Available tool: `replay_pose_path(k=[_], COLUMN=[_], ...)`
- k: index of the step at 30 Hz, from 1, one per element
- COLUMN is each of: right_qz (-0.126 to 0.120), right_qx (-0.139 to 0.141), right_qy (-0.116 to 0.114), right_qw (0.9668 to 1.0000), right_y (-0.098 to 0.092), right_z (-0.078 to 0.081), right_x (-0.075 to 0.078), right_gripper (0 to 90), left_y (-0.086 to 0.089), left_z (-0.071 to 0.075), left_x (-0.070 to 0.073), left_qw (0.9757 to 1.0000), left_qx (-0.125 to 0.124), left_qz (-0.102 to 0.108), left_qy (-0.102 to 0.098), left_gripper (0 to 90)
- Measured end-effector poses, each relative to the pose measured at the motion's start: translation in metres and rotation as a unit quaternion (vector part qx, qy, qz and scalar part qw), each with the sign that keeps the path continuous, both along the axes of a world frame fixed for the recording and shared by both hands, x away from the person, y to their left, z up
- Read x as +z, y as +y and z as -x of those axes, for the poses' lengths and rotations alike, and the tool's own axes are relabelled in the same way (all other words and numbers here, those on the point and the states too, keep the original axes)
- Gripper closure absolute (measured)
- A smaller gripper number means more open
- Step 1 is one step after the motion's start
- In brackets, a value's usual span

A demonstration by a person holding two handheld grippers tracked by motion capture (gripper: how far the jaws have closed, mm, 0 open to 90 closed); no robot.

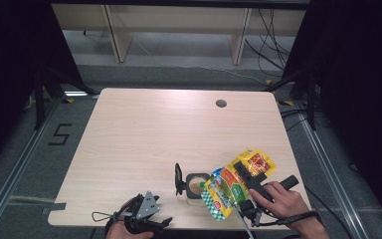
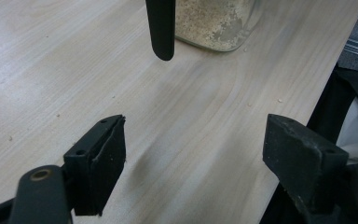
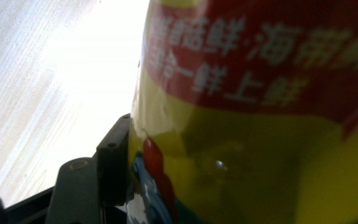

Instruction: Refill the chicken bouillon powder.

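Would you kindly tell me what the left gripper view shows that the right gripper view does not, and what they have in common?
Left gripper view alone: the left tool with its jaws standing wide apart and nothing between them, the lower part of a glass jar holding pale granules, and a black bar hanging in front of it. Right gripper view alone: a yellow and red packet with white printed characters, pressed against the right tool's one visible jaw. Both share the light wooden table in the background.
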State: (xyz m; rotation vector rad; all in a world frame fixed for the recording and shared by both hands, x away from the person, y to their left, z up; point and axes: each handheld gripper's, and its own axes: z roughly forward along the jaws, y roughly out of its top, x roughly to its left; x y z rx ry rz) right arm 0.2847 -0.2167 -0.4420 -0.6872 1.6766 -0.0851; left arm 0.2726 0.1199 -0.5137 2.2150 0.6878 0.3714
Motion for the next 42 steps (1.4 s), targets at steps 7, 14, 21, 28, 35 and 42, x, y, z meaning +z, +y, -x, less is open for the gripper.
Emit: replay_pose_path(k=[7, 14, 21, 28, 35, 42], right_qz=[0.003, 0.006, 0.009, 0.001, 0.006, 0.017], right_qx=[0.005, 0.008, 0.005, 0.006, 0.002, 0.005], right_qy=[0.001, 0.001, -0.013, -0.011, -0.015, -0.016], right_qw=[1.0000, 0.9999, 0.9999, 0.9999, 0.9999, 0.9997], right_y=[0.0006, 0.0013, 0.0024, 0.0020, 0.0012, 0.0014], right_z=[-0.0003, 0.0004, 0.0036, 0.0031, 0.0044, 0.0040], right_x=[-0.0003, -0.0010, -0.0004, -0.0003, 0.0008, 0.0017], right_gripper=[36.2, 36.2, 37.6, 38.1, 38.1, 38.9], left_y=[0.0003, 0.0002, 0.0004, 0.0005, 0.0005, 0.0004], left_z=[0.0002, 0.0001, -0.0003, -0.0006, -0.0005, -0.0009], left_x=[0.0003, 0.0000, 0.0002, 0.0000, -0.0002, -0.0006], left_qw=[1.0000, 1.0000, 1.0000, 1.0000, 1.0000, 1.0000], left_qx=[0.002, 0.002, 0.000, -0.002, -0.001, -0.001], left_qz=[-0.001, 0.001, -0.007, -0.005, -0.004, -0.002], left_qy=[0.001, 0.002, -0.001, 0.000, 0.001, 0.000], left_gripper=[21.2, 21.2, 21.2, 21.2, 21.2, 21.2])
